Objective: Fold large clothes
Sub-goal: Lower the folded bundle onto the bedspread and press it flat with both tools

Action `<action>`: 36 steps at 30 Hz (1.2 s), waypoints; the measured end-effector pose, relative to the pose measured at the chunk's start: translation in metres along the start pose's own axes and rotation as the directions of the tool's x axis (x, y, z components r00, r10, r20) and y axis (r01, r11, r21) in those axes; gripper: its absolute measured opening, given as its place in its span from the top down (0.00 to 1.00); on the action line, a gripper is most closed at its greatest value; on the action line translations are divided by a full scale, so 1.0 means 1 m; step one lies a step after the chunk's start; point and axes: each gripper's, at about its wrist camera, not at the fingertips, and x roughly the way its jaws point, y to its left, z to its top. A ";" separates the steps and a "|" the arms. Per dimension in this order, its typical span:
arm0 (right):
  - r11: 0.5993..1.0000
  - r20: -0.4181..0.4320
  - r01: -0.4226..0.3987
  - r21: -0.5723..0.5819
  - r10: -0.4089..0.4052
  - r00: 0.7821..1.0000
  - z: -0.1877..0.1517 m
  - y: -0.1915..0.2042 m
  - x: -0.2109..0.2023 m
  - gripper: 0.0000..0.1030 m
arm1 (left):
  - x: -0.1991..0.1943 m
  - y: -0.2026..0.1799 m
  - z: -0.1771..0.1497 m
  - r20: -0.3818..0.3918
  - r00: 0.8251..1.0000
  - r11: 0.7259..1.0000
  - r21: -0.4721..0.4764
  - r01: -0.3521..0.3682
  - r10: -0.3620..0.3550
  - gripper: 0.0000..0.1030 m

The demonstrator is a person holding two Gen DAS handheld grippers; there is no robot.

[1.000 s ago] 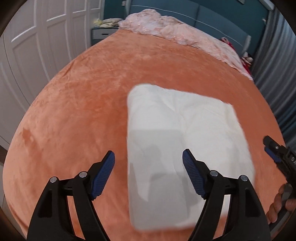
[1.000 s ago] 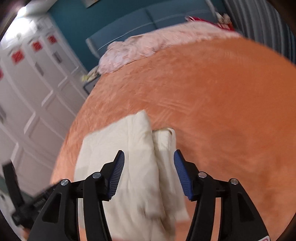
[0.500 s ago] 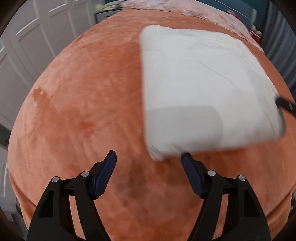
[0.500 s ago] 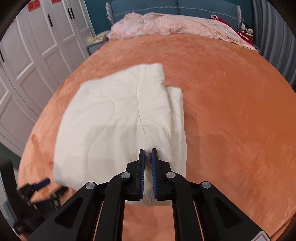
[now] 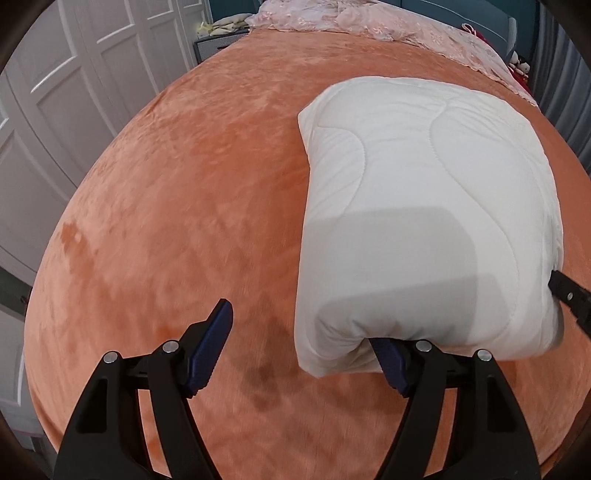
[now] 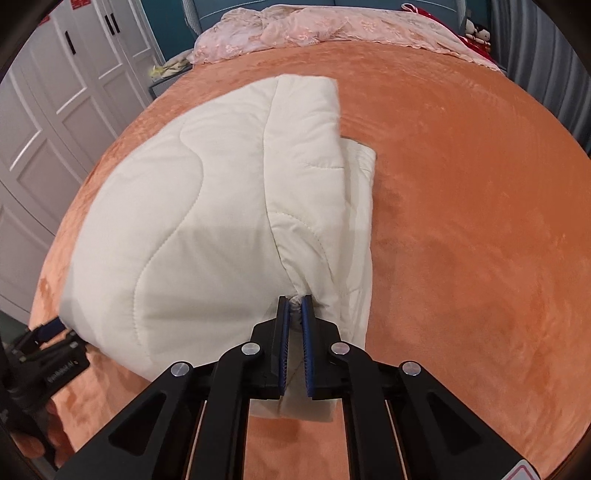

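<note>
A folded white quilt point(image 5: 417, 206) lies on the orange bed cover point(image 5: 166, 192). In the left wrist view my left gripper point(image 5: 303, 347) stands open at the quilt's near left corner. That corner drapes over the tip of the right finger point(image 5: 388, 360), while the left finger point(image 5: 216, 339) is over bare cover. In the right wrist view my right gripper point(image 6: 294, 306) is shut on a pinch of the quilt point(image 6: 177, 221) at its near edge, beside the fold seam. The left gripper point(image 6: 48, 330) shows at the quilt's left corner, and the right gripper point(image 5: 569, 301) shows at the right edge.
A pink lace spread point(image 6: 332, 29) lies bunched at the head of the bed against a teal headboard point(image 6: 236, 9). White wardrobe doors point(image 5: 74, 92) stand along the left side, and a grey curtain point(image 6: 550, 66) hangs on the right. Orange cover point(image 6: 461, 229) stretches right of the quilt.
My right gripper has closed on the quilt's near edge. Both grippers have sunk toward the bed, and the left one now sits at the quilt's near left corner.
</note>
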 end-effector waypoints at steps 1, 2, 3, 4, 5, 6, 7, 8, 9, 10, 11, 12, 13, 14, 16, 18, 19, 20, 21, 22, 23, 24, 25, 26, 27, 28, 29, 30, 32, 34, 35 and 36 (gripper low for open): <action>1.000 -0.001 0.003 -0.003 -0.003 1.000 0.001 0.001 0.003 0.95 | 0.002 -0.001 0.002 0.001 1.000 1.000 0.003 -0.002 0.002 0.31; 1.000 -0.003 0.004 -0.003 -0.004 1.000 0.002 0.001 0.006 0.95 | 0.005 -0.003 0.004 0.001 1.000 1.000 0.008 -0.006 0.006 0.31; 1.000 -0.006 0.004 -0.001 -0.004 1.000 0.003 0.001 0.010 0.95 | 0.008 -0.004 0.006 -0.002 1.000 1.000 0.010 -0.006 0.006 0.31; 1.000 -0.008 0.002 0.002 -0.002 1.000 0.004 0.000 0.013 0.95 | 0.010 -0.006 0.007 -0.004 1.000 1.000 0.010 -0.006 0.006 0.31; 1.000 -0.010 0.000 0.006 0.000 1.000 0.005 -0.001 0.015 0.95 | 0.013 -0.007 0.008 -0.005 1.000 1.000 0.011 -0.007 0.007 0.31; 1.000 -0.011 -0.003 0.011 0.003 1.000 0.006 -0.001 0.017 0.95 | 0.014 -0.009 0.009 -0.007 1.000 1.000 0.012 -0.009 0.009 0.31; 1.000 -0.013 -0.008 0.019 0.009 1.000 0.007 -0.002 0.020 0.95 | 0.017 -0.009 0.009 -0.008 1.000 1.000 0.013 -0.010 0.010 0.31; 1.000 -0.015 -0.010 0.022 0.011 1.000 0.008 -0.003 0.021 0.95 | 0.019 -0.010 0.010 -0.011 1.000 1.000 0.014 -0.012 0.012 0.31; 1.000 -0.015 -0.011 0.022 0.011 1.000 0.008 -0.003 0.023 0.95 | 0.020 -0.010 0.010 -0.013 1.000 1.000 0.015 -0.013 0.013 0.31; 1.000 -0.013 -0.007 0.016 0.007 1.000 0.008 -0.003 0.024 0.95 | 0.020 -0.011 0.010 -0.014 1.000 1.000 0.016 -0.014 0.014 0.30; 1.000 -0.012 -0.003 0.009 0.003 1.000 0.008 -0.001 0.024 0.95 | 0.020 -0.012 0.010 -0.015 1.000 1.000 0.015 -0.016 0.016 0.30; 1.000 -0.010 0.005 -0.003 -0.005 1.000 0.008 -0.001 0.025 0.95 | 0.019 -0.012 0.009 -0.019 1.000 1.000 0.015 -0.014 0.015 0.30; 1.000 -0.006 0.019 -0.025 -0.019 1.000 0.007 0.001 0.025 0.95 | 0.017 -0.012 0.008 -0.027 1.000 1.000 0.014 -0.010 0.011 0.30; 0.999 -0.004 0.030 -0.042 -0.030 1.000 0.006 0.003 0.024 0.95 | 0.011 -0.011 0.008 -0.033 0.999 1.000 0.010 0.001 0.000 0.30; 0.996 -0.007 0.050 -0.077 -0.051 0.999 0.007 0.006 0.019 0.95 | -0.006 -0.008 0.005 -0.034 0.999 0.999 -0.002 0.037 -0.037 0.32; 0.995 -0.006 0.057 -0.082 -0.058 0.998 0.008 0.005 0.005 0.95 | -0.035 0.000 0.000 -0.007 0.996 0.995 -0.036 0.090 -0.090 0.32; 0.996 0.001 0.059 -0.071 -0.059 0.998 0.007 0.005 -0.004 0.95 | -0.048 0.004 -0.001 0.016 0.994 0.993 -0.052 0.108 -0.107 0.32; 0.997 0.005 0.056 -0.061 -0.056 0.998 0.007 0.005 -0.011 0.94 | -0.063 0.008 0.000 0.051 0.992 0.991 -0.067 0.119 -0.116 0.32; 0.998 0.005 0.047 -0.050 -0.047 0.999 0.005 0.004 -0.018 0.94 | -0.070 0.010 0.003 0.072 0.991 0.990 -0.073 0.119 -0.113 0.32; 0.999 0.000 0.032 -0.038 -0.032 0.999 0.003 0.004 -0.025 0.94 | -0.075 0.010 0.008 0.082 0.990 0.991 -0.073 0.116 -0.110 0.32; 0.999 -0.005 0.028 -0.034 -0.028 1.000 0.002 0.004 -0.027 0.94 | -0.076 0.007 0.014 0.084 0.990 0.991 -0.063 0.118 -0.112 0.32; 0.999 -0.012 0.029 -0.033 -0.029 1.000 0.001 0.005 -0.027 0.94 | -0.073 0.003 0.019 0.085 0.991 0.992 -0.055 0.110 -0.105 0.32; 0.999 -0.020 0.034 -0.035 -0.035 0.999 -0.001 0.004 -0.026 0.94 | -0.068 -0.003 0.025 0.080 0.993 0.995 -0.041 0.092 -0.088 0.32; 0.999 -0.027 0.038 -0.035 -0.039 0.999 -0.002 0.003 -0.024 0.94 | -0.060 -0.010 0.028 0.067 0.995 0.997 -0.025 0.079 -0.077 0.32; 0.999 -0.035 0.040 -0.033 -0.041 0.999 -0.003 0.002 -0.021 0.94 | -0.052 -0.015 0.030 0.050 0.996 0.998 -0.014 0.069 -0.068 0.32; 0.999 -0.046 0.037 -0.028 -0.038 0.998 -0.005 0.000 -0.018 0.93 | -0.045 -0.021 0.031 0.030 0.998 0.998 -0.007 0.060 -0.060 0.32; 0.999 -0.055 0.033 -0.025 -0.035 0.998 -0.006 0.000 -0.016 0.93 | -0.038 -0.025 0.031 0.018 0.998 0.999 -0.003 0.053 -0.053 0.32; 0.999 -0.062 0.030 -0.025 -0.032 0.998 -0.007 -0.002 -0.013 0.93 | -0.032 -0.029 0.030 0.009 0.999 0.999 -0.002 0.046 -0.046 0.32; 0.999 -0.080 0.034 -0.037 -0.037 0.996 -0.011 -0.003 -0.005 0.91 | -0.025 -0.032 0.026 -0.003 0.999 0.999 -0.006 0.037 -0.037 0.32; 0.998 -0.090 0.037 -0.051 -0.042 0.995 -0.014 -0.004 0.000 0.90 | -0.019 -0.032 0.023 -0.011 0.999 0.999 -0.010 0.030 -0.030 0.31; 0.998 -0.094 0.038 -0.057 -0.044 0.995 -0.016 -0.003 0.002 0.89 | -0.016 -0.033 0.020 -0.018 1.000 1.000 -0.011 0.024 -0.024 0.31; 0.997 -0.093 0.040 -0.060 -0.046 0.995 -0.016 -0.002 0.003 0.87 | -0.014 -0.033 0.019 -0.021 1.000 1.000 -0.012 0.020 -0.021 0.31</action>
